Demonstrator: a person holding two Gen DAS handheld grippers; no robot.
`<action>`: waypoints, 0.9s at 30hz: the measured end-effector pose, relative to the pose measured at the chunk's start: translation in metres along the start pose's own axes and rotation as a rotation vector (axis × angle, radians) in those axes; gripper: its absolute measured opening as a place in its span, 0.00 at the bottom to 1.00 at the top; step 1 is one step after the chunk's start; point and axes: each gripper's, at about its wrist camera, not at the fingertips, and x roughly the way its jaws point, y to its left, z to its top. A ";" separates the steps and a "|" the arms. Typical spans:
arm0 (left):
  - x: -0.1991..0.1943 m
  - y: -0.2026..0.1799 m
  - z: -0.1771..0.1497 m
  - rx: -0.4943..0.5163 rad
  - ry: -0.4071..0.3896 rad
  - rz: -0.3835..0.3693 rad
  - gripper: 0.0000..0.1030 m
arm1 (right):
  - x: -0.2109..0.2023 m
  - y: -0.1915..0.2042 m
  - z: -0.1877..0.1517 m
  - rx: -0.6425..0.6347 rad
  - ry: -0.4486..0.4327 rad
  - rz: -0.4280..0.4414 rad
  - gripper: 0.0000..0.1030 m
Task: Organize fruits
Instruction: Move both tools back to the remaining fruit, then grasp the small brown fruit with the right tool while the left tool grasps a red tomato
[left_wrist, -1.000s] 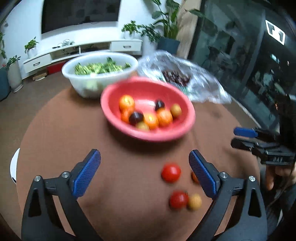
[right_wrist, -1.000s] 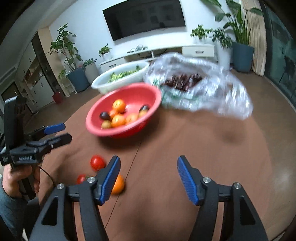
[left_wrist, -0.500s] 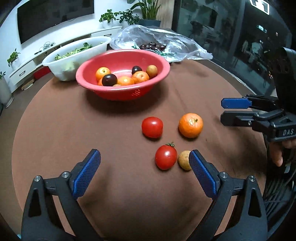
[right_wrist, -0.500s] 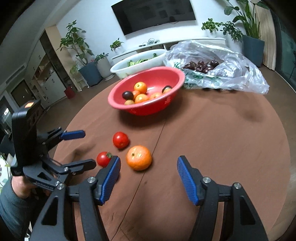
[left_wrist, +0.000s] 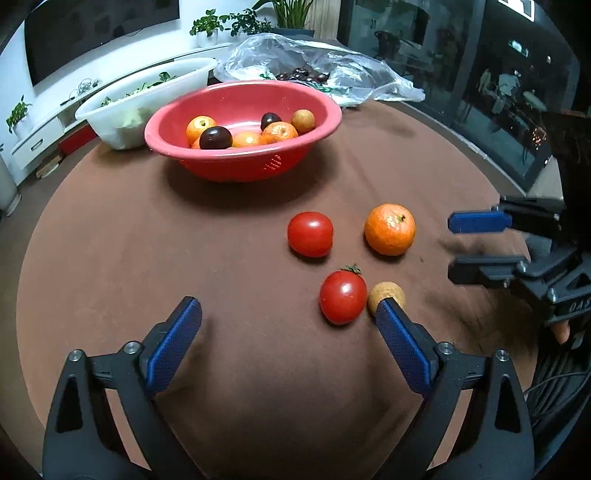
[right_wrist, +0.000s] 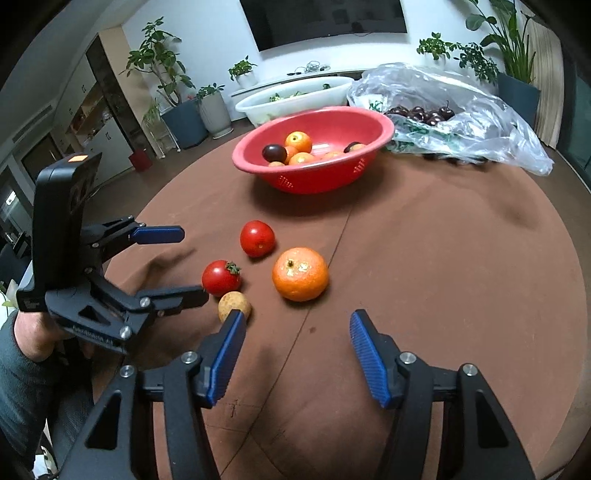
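Since both grippers are spread wide with nothing in them, I'd say this is the lining-up bit before grabbing one of the loose fruits off the brown table (left_wrist: 110, 229). Four pieces sit out in a little cluster: an orange (right_wrist: 300, 273), a plain tomato (right_wrist: 257, 238) nearer the red bowl (right_wrist: 373, 127), a tomato with a green stem (right_wrist: 221, 277), and a small tan fruit (right_wrist: 233, 305) touching or nearly touching that stemmed one. The bowl already has oranges and a couple of dark plums in it, so that's my guess for where these go. The right gripper (right_wrist: 297, 349) sits low and pointed at the orange, which is pretty much centered between its blue pads, so that's the easy pick. I'd go straight forward, keep the pads level with the widest part of the orange and close gently, since it's round and will roll if only one pad nudges it first. The left gripper (left_wrist: 288, 343) has the stemmed tomato just inside its right pad, off center, so it needs to shift right before closing, and soft on the squeeze because tomatoes bruise. Also watch that tan fruit, it's right at the pad tip and will get knocked away
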 end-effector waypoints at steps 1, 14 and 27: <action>0.001 0.002 0.001 -0.004 0.004 -0.010 0.80 | 0.001 0.001 -0.001 -0.001 0.004 0.002 0.61; 0.014 -0.006 0.020 0.087 0.041 -0.106 0.68 | 0.022 0.036 -0.008 -0.092 0.049 0.041 0.49; 0.008 0.006 0.017 0.068 0.039 -0.108 0.68 | 0.051 0.057 0.008 -0.187 0.061 -0.023 0.34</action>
